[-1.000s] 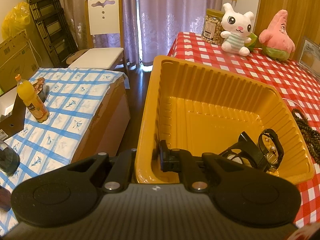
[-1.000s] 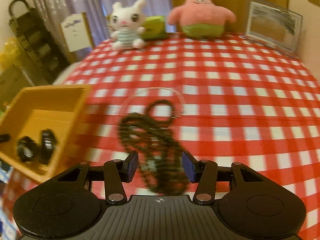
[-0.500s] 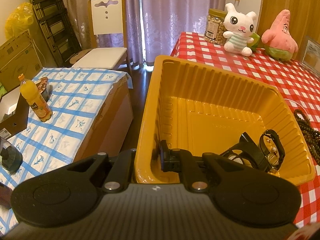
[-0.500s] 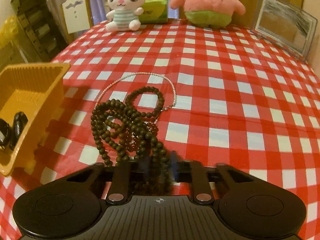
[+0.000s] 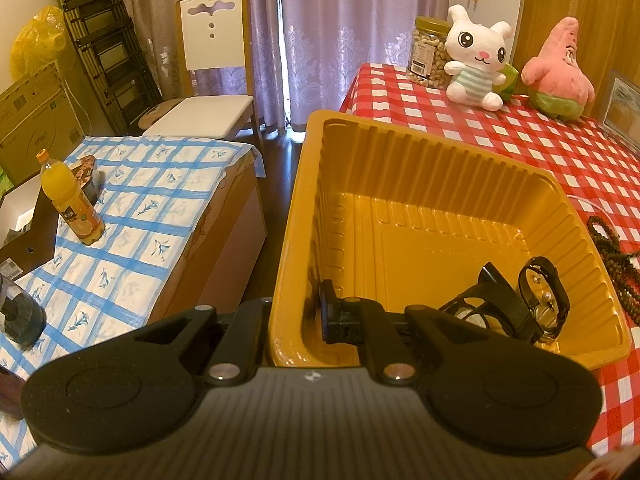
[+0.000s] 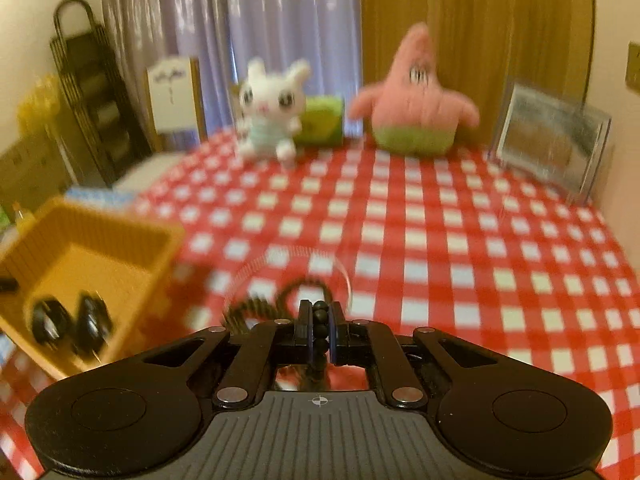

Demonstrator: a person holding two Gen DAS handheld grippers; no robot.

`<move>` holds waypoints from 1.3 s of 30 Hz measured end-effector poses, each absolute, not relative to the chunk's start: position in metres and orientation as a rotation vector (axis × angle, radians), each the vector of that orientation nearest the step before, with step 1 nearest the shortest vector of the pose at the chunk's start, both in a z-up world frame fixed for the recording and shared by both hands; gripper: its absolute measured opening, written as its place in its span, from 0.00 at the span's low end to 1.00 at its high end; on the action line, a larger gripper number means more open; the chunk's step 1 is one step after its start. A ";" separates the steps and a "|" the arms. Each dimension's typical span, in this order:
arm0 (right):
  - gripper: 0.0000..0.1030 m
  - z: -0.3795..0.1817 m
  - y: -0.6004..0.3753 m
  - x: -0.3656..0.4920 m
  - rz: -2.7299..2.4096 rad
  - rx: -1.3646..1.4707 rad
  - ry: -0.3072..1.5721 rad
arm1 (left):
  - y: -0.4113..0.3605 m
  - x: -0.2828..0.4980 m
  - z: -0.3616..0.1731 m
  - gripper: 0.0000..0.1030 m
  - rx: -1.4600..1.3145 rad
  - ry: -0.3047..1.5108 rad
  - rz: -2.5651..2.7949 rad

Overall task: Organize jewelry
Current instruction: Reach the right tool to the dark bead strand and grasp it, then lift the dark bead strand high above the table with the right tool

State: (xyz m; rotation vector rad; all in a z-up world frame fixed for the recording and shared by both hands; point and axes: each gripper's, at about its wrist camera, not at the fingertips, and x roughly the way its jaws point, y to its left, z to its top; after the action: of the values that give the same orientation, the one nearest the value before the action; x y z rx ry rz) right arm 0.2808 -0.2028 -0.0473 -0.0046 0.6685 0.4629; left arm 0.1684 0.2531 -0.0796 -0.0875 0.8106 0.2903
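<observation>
My left gripper (image 5: 296, 316) is shut on the near-left wall of the yellow plastic tray (image 5: 440, 148), one finger outside and one inside. Two black watches (image 5: 540, 304) lie in the tray's near-right corner. In the left wrist view the dark bead necklace (image 5: 612, 248) and a thin pearl chain (image 5: 600, 202) lie on the red checked cloth right of the tray. My right gripper (image 6: 320, 328) is closing, its pads pressed on a strand of the dark bead necklace (image 6: 320, 314); the rest of it trails down to the cloth. The right wrist view is blurred. The tray (image 6: 132, 224) sits to the left there.
A white rabbit plush (image 5: 476, 64), a pink star plush (image 5: 560, 72) and a nut jar (image 5: 428, 52) stand at the table's far end, a framed picture (image 6: 552, 140) at the right. Left of the table are a low blue-checked table with an orange juice bottle (image 5: 70, 200) and a white chair (image 5: 212, 60).
The right gripper closed from wide open onto the dark beads and rose from the cloth, lifting a strand. The left gripper and tray stayed put.
</observation>
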 end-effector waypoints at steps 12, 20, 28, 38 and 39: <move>0.07 0.060 -0.205 0.261 0.513 0.013 0.459 | 0.252 0.170 -0.079 0.08 -0.083 0.807 0.285; 0.07 0.114 -0.204 0.255 0.555 -0.004 0.391 | 0.252 0.173 -0.078 0.07 -0.081 0.804 0.277; 0.07 0.172 -0.209 0.251 0.576 -0.044 0.287 | 0.251 0.172 -0.076 0.07 -0.080 0.801 0.273; 0.07 0.219 -0.188 0.251 0.660 -0.095 0.196 | 0.248 0.173 -0.075 0.07 -0.079 0.798 0.269; 0.07 0.221 -0.183 0.253 0.672 -0.100 0.188 | 0.248 0.174 -0.075 0.07 -0.079 0.797 0.267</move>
State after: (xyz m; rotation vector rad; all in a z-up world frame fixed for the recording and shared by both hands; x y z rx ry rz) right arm 0.2525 -0.1827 0.2208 -0.1003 0.1875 0.6723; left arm 0.1739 0.2475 -0.0746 -0.0795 0.7966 0.2668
